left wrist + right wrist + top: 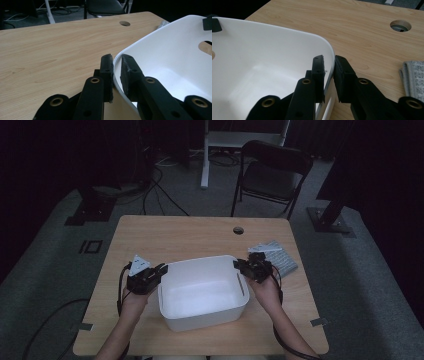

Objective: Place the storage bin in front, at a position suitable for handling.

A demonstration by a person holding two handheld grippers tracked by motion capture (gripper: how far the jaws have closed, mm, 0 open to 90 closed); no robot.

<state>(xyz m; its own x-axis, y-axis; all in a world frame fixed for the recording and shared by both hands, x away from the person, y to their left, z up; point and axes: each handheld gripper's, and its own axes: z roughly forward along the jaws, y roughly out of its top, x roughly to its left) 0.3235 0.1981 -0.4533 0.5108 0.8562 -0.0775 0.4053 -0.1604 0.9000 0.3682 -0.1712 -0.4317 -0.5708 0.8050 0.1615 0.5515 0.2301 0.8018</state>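
Observation:
A white plastic bin [200, 261] with handle slots stands on the wooden table [175, 235], and nothing lies inside it. My left gripper [161, 269] clamps the bin's left rim near its far corner. In the left gripper view the jaws [117, 57] straddle the thin white wall of the bin [175, 50], one pad outside and one inside. My right gripper [239, 265] is shut on the right rim near the far corner. In the right gripper view its jaws [329, 58] pinch the bin's edge [262, 50] the same way.
A folded grey cloth [277, 255] lies on the table just right of the right gripper, also seen as the cloth [413, 77]. A cable hole [238, 230] sits near the table's far edge. A black folding chair [272, 170] stands beyond the table.

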